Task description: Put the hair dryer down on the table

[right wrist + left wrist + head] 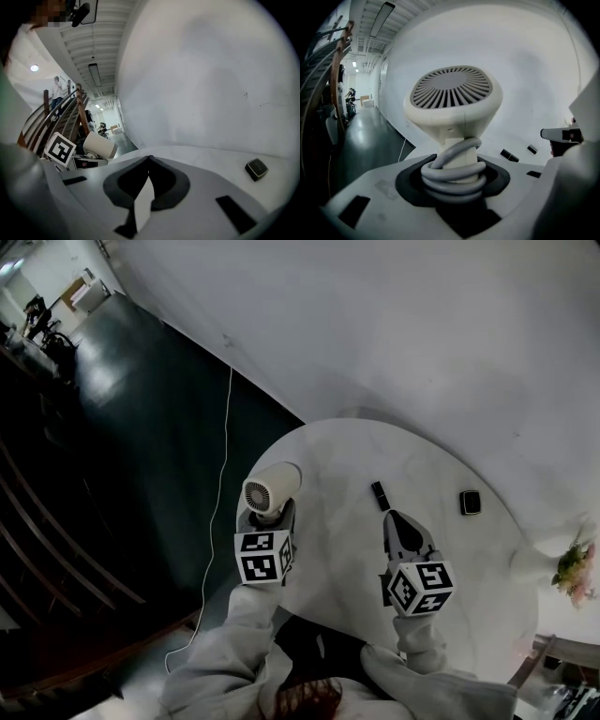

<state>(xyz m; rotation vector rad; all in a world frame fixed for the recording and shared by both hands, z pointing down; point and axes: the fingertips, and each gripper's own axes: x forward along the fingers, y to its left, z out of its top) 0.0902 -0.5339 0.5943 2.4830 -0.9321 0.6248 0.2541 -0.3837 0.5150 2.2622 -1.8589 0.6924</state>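
Observation:
A cream hair dryer [272,488] is held upright at the left edge of the round white table [356,451]. My left gripper [267,519] is shut on its handle, which has a grey cord [454,176] coiled round it. In the left gripper view the dryer's grille [452,89] faces the camera above the jaws. My right gripper [392,517] hovers over the middle of the table with its jaws together and nothing between them. The right gripper view shows the dryer [100,146] off to the left.
A small black stick [380,495] lies just beyond the right gripper. A black square device [470,502] sits further right. Flowers [574,570] stand at the table's right edge. A white cable [223,474] runs along the dark floor left of the table, and a white wall curves behind it.

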